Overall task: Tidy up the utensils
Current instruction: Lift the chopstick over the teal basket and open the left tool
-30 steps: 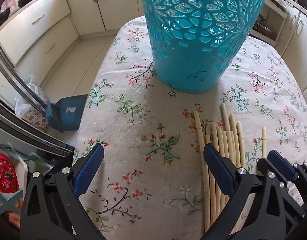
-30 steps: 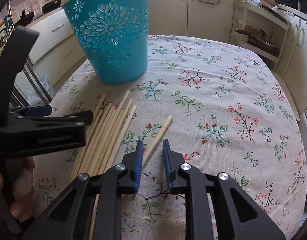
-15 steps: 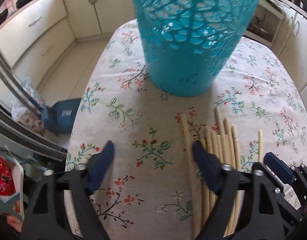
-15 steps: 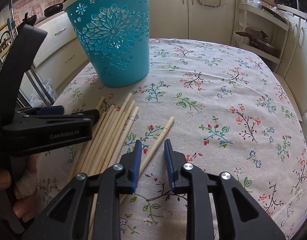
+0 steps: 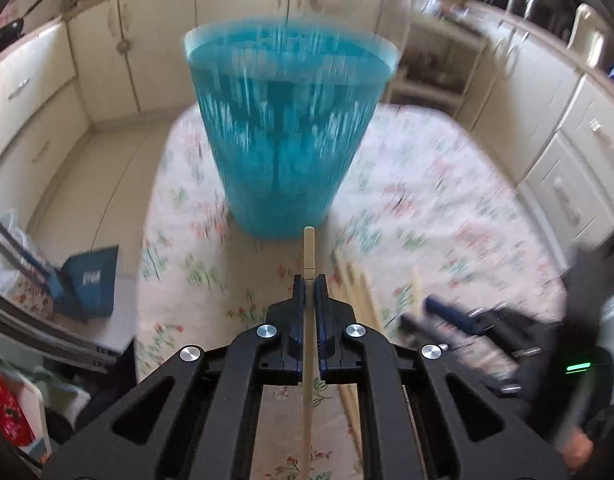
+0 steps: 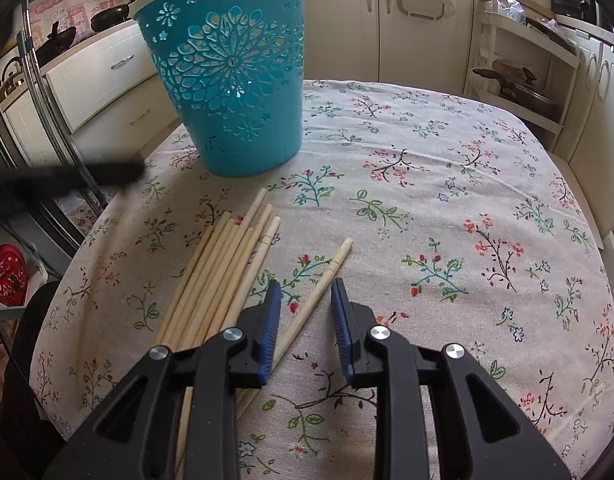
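Observation:
My left gripper (image 5: pixel 309 280) is shut on a single wooden chopstick (image 5: pixel 309 252), held above the table and pointing at the teal perforated bin (image 5: pixel 289 128); this view is motion-blurred. In the right wrist view the bin (image 6: pixel 231 80) stands upright at the table's far left. A bundle of several chopsticks (image 6: pixel 223 268) lies in front of it. A lone chopstick (image 6: pixel 325 276) lies diagonally to the right of the bundle. My right gripper (image 6: pixel 305 292) is open, its jaws on either side of the lone chopstick, just above the cloth.
The table wears a floral cloth (image 6: pixel 447 200). The blurred left gripper (image 6: pixel 67 176) crosses the right wrist view's left side. Cabinets (image 6: pixel 347 20) and a shelf rack (image 6: pixel 519 80) surround the table. A dustpan (image 5: pixel 89 280) stands on the floor left of the table.
My left gripper closed on one chopstick from the bundle's left edge and lifted it, swinging up toward the bin. My right gripper opened wider around the lone chopstick.

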Demonstrator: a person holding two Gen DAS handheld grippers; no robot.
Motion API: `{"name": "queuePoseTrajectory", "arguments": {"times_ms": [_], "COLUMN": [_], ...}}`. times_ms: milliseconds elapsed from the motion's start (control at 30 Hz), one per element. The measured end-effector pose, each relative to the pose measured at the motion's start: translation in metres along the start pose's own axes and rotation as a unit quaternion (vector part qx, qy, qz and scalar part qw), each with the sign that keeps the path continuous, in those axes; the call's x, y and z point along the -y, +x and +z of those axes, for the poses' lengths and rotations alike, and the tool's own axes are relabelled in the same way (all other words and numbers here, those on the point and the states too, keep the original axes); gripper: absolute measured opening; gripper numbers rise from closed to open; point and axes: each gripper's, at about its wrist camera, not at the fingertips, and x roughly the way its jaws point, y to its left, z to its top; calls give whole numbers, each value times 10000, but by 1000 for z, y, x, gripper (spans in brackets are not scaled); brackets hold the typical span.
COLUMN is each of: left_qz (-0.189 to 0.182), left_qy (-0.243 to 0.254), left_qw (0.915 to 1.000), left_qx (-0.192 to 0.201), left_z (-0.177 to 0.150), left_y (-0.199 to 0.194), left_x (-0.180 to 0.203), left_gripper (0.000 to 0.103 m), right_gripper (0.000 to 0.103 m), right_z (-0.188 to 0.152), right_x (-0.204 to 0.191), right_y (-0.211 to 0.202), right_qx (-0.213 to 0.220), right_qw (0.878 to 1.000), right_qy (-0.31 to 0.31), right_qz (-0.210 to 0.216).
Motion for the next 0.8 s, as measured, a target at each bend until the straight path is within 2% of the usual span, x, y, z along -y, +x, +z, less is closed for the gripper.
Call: {"name": "queuePoseTrajectory", "arguments": {"times_ms": [167, 400, 567, 700, 800], "left_qz": [-288, -449, -271, 43, 215], "left_qy": [-114, -280, -456, -617, -752], "left_qw": [9972, 9832, 9686, 9592, 9476], "left_qx": [686, 1750, 2430, 2760, 3097], "left_z": [37, 90, 125, 152, 167], "left_y": [-54, -111, -125, -113, -109], "left_x": [-3, -8, -11, -11, -10], "left_gripper": [5, 5, 5, 5, 5], "right_gripper": [27, 28, 29, 31, 31], "right_z": [-1, 0, 0, 0, 0], "right_x": [1, 2, 3, 2, 3], "right_y": [-1, -1, -1, 0, 0], "right_qx": [4, 6, 8, 10, 14], "right_qw": [10000, 10000, 10000, 9999, 9999], "right_qy": [-4, 32, 48, 34, 65], "right_qz": [7, 52, 86, 108, 142]}}
